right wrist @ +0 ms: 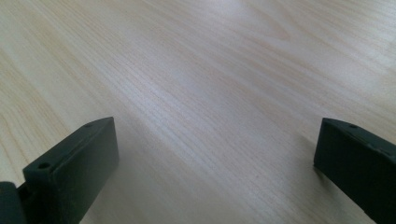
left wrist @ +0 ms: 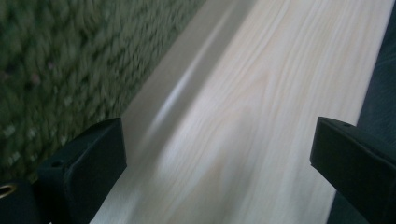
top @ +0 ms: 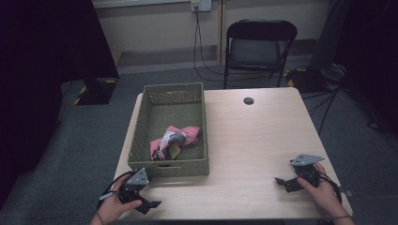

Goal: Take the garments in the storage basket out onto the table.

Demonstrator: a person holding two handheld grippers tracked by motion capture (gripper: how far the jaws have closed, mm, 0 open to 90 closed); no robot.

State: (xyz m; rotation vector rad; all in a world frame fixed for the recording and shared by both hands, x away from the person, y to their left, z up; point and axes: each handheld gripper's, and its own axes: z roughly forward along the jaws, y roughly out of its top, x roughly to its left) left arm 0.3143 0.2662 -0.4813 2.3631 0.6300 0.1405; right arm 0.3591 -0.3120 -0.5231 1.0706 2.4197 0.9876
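1. The pale wooden table [top: 253, 140] with a small dark round cap near its far edge takes up most of the scene; both gripper views look along its bare grain.
2. The olive-green woven rectangular basket [top: 155, 165] stands on the table's left half, its near wall just beside the left gripper [top: 151, 206].
3. Inside the basket, toward its near end, lies the crumpled pink-and-white patterned cloth bundle [top: 176, 140] with a grey patch. It looks soft, light and limp, so I would expect it to sag and trail when lifted; a raised fold near the middle seems the best place to pinch.
4. The left gripper rests low at the near edge, jaws spread wide, holding nothing.
5. The right gripper [top: 281, 183] sits well apart on the table's right side, jaws likewise wide apart and empty.
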